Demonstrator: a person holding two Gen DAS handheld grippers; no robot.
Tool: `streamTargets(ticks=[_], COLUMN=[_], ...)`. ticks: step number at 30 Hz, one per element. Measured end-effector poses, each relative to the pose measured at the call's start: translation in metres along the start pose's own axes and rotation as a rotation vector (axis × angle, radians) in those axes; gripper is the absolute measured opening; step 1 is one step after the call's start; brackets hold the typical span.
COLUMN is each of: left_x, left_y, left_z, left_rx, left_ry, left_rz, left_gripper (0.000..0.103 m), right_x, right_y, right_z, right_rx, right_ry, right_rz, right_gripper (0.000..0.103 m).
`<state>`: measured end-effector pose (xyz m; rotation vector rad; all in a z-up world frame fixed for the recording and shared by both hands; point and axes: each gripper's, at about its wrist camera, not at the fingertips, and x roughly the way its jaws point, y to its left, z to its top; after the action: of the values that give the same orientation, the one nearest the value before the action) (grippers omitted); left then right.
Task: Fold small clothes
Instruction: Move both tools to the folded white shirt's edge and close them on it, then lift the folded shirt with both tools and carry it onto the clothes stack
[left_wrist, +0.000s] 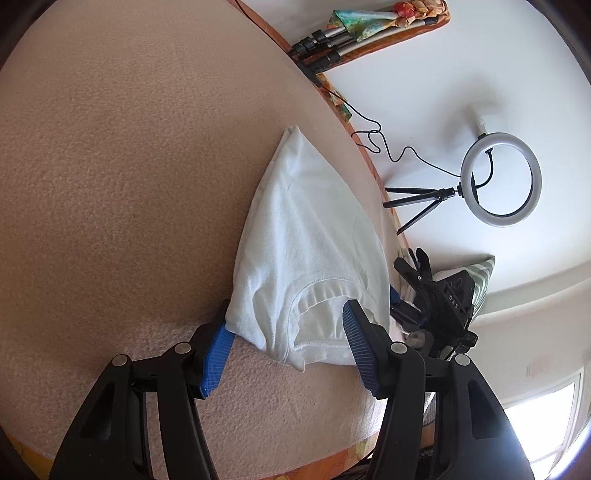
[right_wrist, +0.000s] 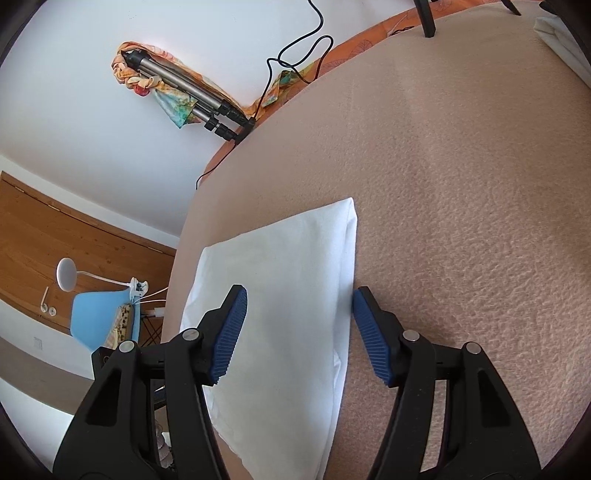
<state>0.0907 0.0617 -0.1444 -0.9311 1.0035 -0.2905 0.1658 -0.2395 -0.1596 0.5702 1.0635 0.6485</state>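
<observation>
A small white T-shirt (left_wrist: 306, 236) lies folded lengthwise on a beige blanket-covered surface (left_wrist: 129, 166), near its edge. Its collar end is closest to my left gripper (left_wrist: 286, 314), which is open, one blue pad on each side of the collar end. In the right wrist view the same shirt (right_wrist: 288, 295) shows as a smooth white strip. My right gripper (right_wrist: 299, 295) is open over it, left pad above the fabric, right pad at the folded edge. Neither gripper holds the cloth.
A ring light on a small tripod (left_wrist: 498, 181) and a cable (left_wrist: 384, 144) lie past the surface's edge. A large tripod wrapped in patterned cloth (right_wrist: 177, 88) lies farther off. Another white cloth (right_wrist: 565, 44) sits at the far corner. A blue chair (right_wrist: 103, 314) stands beyond.
</observation>
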Motion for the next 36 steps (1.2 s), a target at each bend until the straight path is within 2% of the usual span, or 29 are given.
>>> streamTargets(ticks=[6, 8, 12, 17, 22, 36], left_x=[0.019, 0.023, 0.03, 0.039, 0.041, 0.043], left_y=[-0.021, -0.023, -0.032, -0.043, -0.043, -0.048], left_z=[0.001, 0.003, 0.001, -0.007, -0.011, -0.016], left_rx=[0.131, 0.138, 0.197, 0.316, 0.368, 0.441], left_ry=[-0.004, -0.014, -0.029, -0.049, -0.063, -0.074], left_rz=[0.055, 0.067, 0.132, 0.227, 0.26, 0.295], left_gripper=[0.052, 0.049, 0.044, 0.024, 0.02, 0.017], right_x=[0.014, 0.017, 0.022, 0.023, 0.023, 0.028], right_y=[0.014, 0.015, 0.023, 0.027, 0.027, 0.046], right_z=[-0.002, -0.002, -0.003, -0.005, -0.006, -0.008], right_rx=[-0.047, -0.04, -0.07, -0.088, -0.095, -0.206], right_ry=[-0.005, -0.006, -0.007, -0.014, -0.014, -0.024], right_rz=[0.017, 0.026, -0.007, -0.068, -0.122, -0.259], right_gripper=[0.064, 0.063, 0.06, 0.048, 0.031, 0.029])
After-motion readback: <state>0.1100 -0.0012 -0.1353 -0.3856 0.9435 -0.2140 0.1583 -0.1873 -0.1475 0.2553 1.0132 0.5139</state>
